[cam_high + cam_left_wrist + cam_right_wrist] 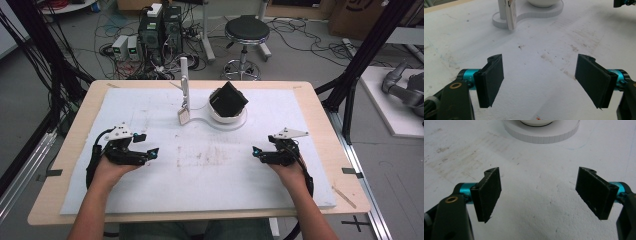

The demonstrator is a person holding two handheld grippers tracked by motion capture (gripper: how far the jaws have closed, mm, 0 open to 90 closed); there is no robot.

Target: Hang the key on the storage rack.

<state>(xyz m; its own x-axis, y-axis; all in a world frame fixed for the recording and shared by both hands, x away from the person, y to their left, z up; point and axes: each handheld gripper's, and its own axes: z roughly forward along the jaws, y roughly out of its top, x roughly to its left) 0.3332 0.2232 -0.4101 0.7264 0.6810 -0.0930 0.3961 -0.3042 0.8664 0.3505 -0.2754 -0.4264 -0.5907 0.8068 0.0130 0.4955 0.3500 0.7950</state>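
Observation:
On the white foam sheet [210, 175] my left gripper [149, 144] rests low at the left, held in a hand, with its jaws wide apart and nothing between them [541, 82]. Opposite it at the right is my right gripper [262, 145], also open and empty [539, 195]. At the back middle stands a white keyhole-shaped base [240, 121] that carries a white bowl [222, 116] with a black box [228, 98] tilted in it. A white post [184, 80] rises from the base's left end, and a small tag [183, 117] hangs against it. The same post [502, 10] and tag [510, 15] appear in the left gripper view.
The foam sheet lies on a wooden table [55, 175] with tape marks at its edges. Behind the table are a black stool [246, 31], computer boxes [160, 30] and floor cables. Black frame struts [360, 60] flank both sides. A grey robot arm [405, 87] lies at far right.

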